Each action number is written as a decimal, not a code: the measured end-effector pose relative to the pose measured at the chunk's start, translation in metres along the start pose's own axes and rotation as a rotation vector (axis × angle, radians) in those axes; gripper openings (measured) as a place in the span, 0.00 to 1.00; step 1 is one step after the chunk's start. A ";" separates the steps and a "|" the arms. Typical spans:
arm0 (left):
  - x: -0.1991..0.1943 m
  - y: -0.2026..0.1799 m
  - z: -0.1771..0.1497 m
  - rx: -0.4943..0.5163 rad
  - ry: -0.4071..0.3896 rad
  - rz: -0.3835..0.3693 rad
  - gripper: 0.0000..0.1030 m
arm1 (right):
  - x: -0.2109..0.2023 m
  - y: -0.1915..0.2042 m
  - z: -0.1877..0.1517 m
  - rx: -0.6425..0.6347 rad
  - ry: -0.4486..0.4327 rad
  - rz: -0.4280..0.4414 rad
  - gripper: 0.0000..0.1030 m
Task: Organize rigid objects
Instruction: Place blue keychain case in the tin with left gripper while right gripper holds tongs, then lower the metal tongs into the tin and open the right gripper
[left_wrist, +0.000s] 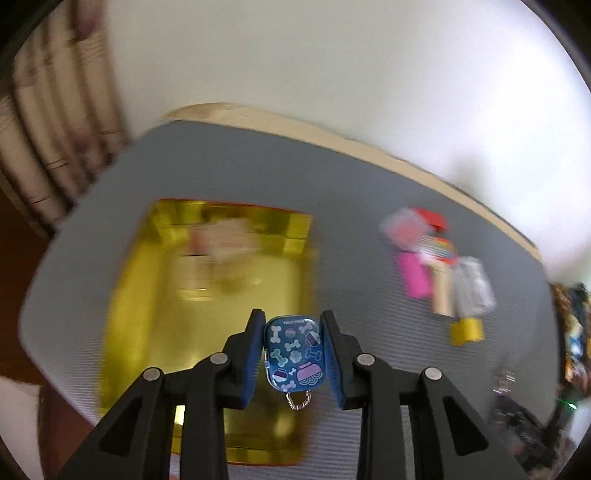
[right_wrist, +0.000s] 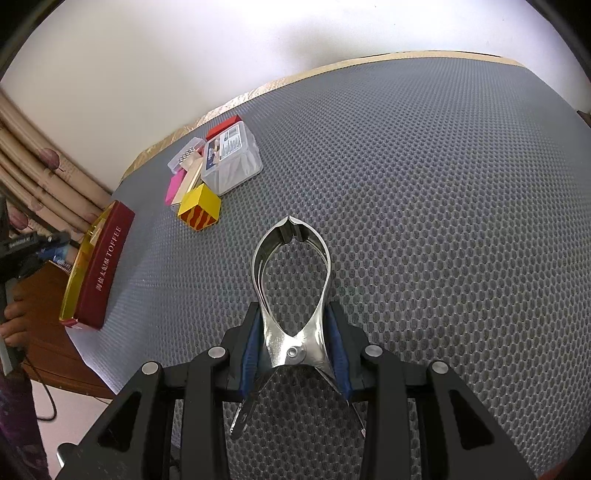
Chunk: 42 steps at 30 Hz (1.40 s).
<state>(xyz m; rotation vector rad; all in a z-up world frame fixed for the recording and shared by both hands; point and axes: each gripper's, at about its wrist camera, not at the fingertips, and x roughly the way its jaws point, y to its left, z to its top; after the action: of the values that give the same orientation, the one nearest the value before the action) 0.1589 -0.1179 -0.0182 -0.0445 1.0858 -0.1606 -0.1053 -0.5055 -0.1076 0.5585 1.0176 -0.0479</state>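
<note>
Hovering now, the left tool (left_wrist: 293, 350) is gripping a small blue bone-patterned tin (left_wrist: 294, 352), with the open gold-lined box (left_wrist: 147, 295) lying left of centre, just beyond its fingers.

a home: curtain (right_wrist: 33, 166) beside a mat-covered table (right_wrist: 443, 184).

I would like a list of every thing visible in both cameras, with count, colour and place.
patterned case: one, blue, between the left gripper's fingers
metal clamp: one, silver, between the right gripper's fingers
toffee box: one, red outside, gold inside, open, on the mat's left edge
small boxes: a pile, clear, pink, red, yellow, beige, at the mat's far side
mat: one, grey, covers the table
left gripper: black, blue pads
right gripper: black, blue pads
hand: one, far left
</note>
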 end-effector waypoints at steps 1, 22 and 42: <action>0.005 0.007 -0.001 -0.011 0.005 0.015 0.30 | 0.000 0.000 0.000 0.002 -0.001 -0.001 0.31; 0.096 0.058 0.051 0.083 0.007 0.271 0.31 | 0.004 0.001 -0.002 -0.002 -0.004 -0.010 0.32; -0.042 0.079 -0.035 -0.198 -0.253 0.095 0.38 | 0.011 -0.001 0.012 0.053 0.067 0.062 0.31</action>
<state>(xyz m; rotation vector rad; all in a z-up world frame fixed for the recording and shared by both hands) 0.1179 -0.0319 -0.0067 -0.1854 0.8458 0.0385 -0.0900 -0.5093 -0.1121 0.6434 1.0661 -0.0011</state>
